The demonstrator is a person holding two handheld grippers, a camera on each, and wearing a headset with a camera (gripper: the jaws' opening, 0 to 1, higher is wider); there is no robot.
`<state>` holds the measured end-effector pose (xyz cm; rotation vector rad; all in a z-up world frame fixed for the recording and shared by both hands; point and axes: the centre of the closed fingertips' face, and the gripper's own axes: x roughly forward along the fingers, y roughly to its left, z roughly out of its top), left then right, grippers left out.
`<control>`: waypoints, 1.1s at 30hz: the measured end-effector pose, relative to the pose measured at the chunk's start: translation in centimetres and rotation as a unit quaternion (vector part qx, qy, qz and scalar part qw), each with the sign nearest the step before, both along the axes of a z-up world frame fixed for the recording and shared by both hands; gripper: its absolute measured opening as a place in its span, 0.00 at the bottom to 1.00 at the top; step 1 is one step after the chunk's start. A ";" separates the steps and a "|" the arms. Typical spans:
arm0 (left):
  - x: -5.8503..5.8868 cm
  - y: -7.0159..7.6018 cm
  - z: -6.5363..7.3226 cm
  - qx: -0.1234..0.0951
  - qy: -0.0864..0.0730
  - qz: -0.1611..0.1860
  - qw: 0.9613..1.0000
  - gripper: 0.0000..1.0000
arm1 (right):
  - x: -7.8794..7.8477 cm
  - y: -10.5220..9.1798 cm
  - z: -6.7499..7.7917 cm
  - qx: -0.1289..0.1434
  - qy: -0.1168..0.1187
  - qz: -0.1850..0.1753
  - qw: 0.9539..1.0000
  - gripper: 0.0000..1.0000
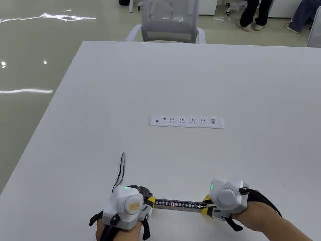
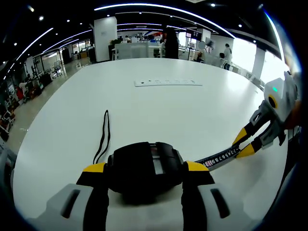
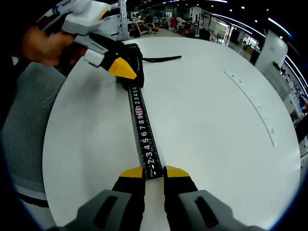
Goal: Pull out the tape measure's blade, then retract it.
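Observation:
A black tape measure case (image 2: pixel 144 166) sits on the white table (image 1: pixel 200 85), clamped between the yellow-tipped jaws of my left gripper (image 2: pixel 146 169). In the head view the case (image 1: pixel 143 193) lies at the near edge under the left gripper (image 1: pixel 145 202). Its dark blade (image 1: pixel 178 204) runs out to the right with white numbers on it. My right gripper (image 3: pixel 154 172) pinches the blade's end, and the blade (image 3: pixel 143 130) stretches away toward the case (image 3: pixel 129 57). In the head view the right gripper (image 1: pixel 205 206) sits at the blade's right end. A black wrist strap (image 1: pixel 120 170) trails from the case.
A white power strip (image 1: pixel 186 121) lies flat in the middle of the table. A grey mesh chair (image 1: pixel 168 21) stands at the far edge, and people stand beyond it on the shiny floor. The table's left edge runs diagonally near the left gripper.

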<state>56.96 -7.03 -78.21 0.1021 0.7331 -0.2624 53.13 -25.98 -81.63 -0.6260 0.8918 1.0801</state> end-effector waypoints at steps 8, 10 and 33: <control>0.0 0.0 -0.1 -0.001 0.001 0.000 1.000 0.57 | 0.0 0.3 0.1 0.000 -0.001 -0.001 1.000 0.13; 0.0 0.0 -0.1 -0.003 0.000 0.001 1.000 0.57 | 0.1 0.4 0.0 0.000 -0.002 -0.001 1.000 0.13; -0.1 0.0 0.0 -0.004 -0.002 0.001 1.000 0.57 | 0.2 1.8 0.1 0.010 -0.002 -0.001 1.000 0.13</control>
